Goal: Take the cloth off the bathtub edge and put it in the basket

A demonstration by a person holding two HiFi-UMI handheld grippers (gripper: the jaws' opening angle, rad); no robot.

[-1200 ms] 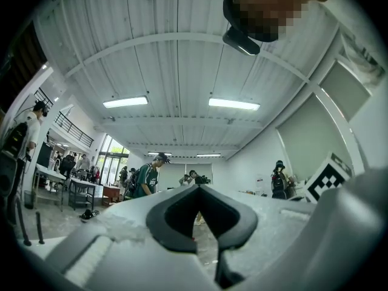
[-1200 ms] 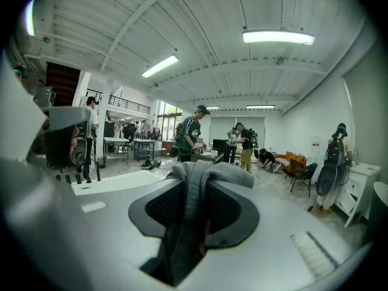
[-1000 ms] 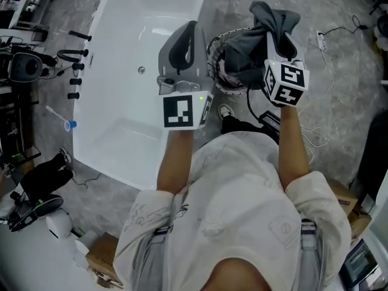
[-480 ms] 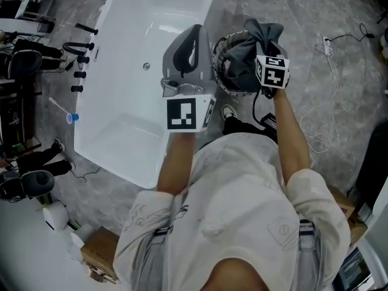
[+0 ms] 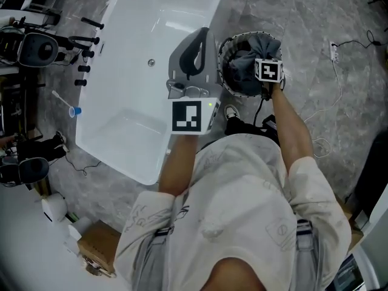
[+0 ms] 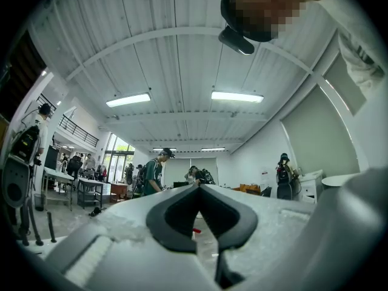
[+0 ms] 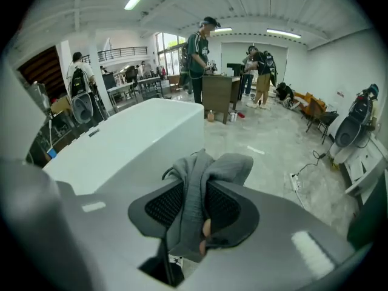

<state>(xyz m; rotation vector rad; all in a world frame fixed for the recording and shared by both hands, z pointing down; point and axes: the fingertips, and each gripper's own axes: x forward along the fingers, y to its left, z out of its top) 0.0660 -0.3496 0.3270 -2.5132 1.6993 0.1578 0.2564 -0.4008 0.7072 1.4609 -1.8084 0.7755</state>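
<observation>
Gripping the cloth (image 7: 225,165), the right tool (image 7: 195,190) points down into the basket (image 5: 222,73); the cloth runs lengthwise along the jaws, bunching past their tips. Beside it, the left tool (image 6: 198,188) is closed, empty.

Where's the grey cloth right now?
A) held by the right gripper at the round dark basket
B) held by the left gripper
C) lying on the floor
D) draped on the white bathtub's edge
A: the right gripper has its fingers closed on the grey cloth, which in the head view bunches inside the rim of the round dark basket; the left gripper is shut on nothing.
</observation>
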